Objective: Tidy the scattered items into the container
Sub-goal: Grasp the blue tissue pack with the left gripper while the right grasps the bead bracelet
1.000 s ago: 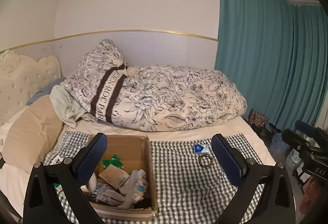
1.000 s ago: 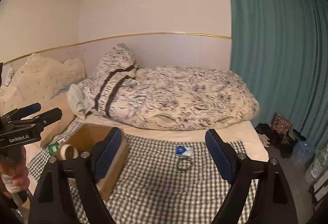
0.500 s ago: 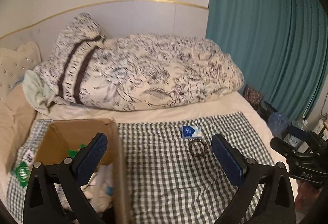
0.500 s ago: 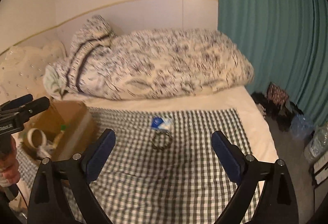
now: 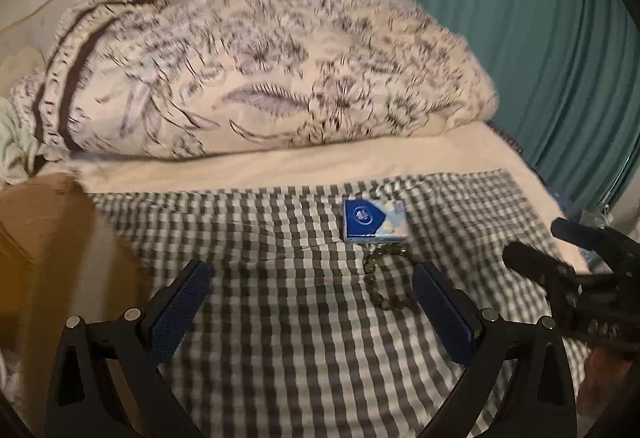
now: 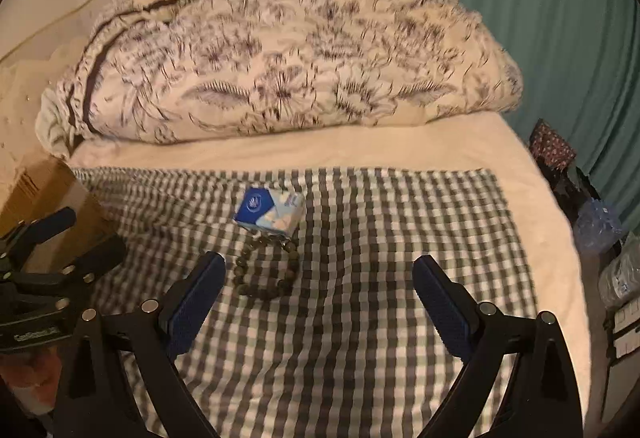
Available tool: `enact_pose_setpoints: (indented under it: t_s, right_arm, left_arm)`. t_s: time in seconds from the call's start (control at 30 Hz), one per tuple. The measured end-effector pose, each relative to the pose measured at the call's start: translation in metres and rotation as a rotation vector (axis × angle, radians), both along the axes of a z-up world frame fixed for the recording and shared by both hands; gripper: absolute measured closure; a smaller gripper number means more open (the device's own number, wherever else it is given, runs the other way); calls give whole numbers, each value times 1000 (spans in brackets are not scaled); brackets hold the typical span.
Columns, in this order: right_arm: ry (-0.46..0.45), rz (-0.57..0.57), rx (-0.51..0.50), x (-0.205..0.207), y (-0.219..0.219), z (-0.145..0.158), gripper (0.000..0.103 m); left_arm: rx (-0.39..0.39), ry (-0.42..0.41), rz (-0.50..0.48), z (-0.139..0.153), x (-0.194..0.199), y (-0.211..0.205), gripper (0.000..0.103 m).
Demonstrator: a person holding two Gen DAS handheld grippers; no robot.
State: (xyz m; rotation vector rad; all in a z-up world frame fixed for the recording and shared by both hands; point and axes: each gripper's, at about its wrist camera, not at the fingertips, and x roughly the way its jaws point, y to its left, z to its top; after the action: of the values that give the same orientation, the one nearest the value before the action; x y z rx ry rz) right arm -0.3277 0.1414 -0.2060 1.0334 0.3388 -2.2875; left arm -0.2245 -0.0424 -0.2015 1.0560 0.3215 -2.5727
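Note:
A blue and white tissue pack point(image 5: 374, 220) lies on the checked cloth point(image 5: 280, 338), with a dark bead bracelet point(image 5: 384, 278) just in front of it. Both also show in the right wrist view: the pack point(image 6: 269, 213) and the bracelet point(image 6: 266, 270). The cardboard box point(image 5: 44, 258) stands at the left edge; its corner shows in the right wrist view point(image 6: 40, 193). My left gripper point(image 5: 308, 308) is open and empty, low over the cloth, the bracelet by its right finger. My right gripper point(image 6: 318, 304) is open and empty, the bracelet by its left finger.
A rolled floral duvet point(image 5: 260, 77) lies across the bed behind the cloth. A teal curtain point(image 5: 520, 37) hangs at the right. Bags and bottles point(image 6: 596, 226) sit on the floor past the bed's right edge. A padded headboard point(image 6: 20, 105) is at the left.
Both grippers have moved forward and down toward the tissue pack and bracelet. The left one swung right, so the box slid to its view's left edge. Both stayed open.

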Motion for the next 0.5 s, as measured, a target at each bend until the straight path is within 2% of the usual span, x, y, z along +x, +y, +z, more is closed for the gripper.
enact_pose_setpoints:
  t_s: [0.17,0.3,0.5]
  right_arm:
    - [-31,54,29,-8,-12,-43,8]
    - [-53,104,41,-8,-18,-75,8]
    - [-74,143,18,-11,-27,-101,12]
  left_arm:
    - [44,-13,10,-23,-43,-17,0]
    - [119,-54,-58,-40,-83,-22,0]
    - [95,-167,-137,-73,-134,-9,0]
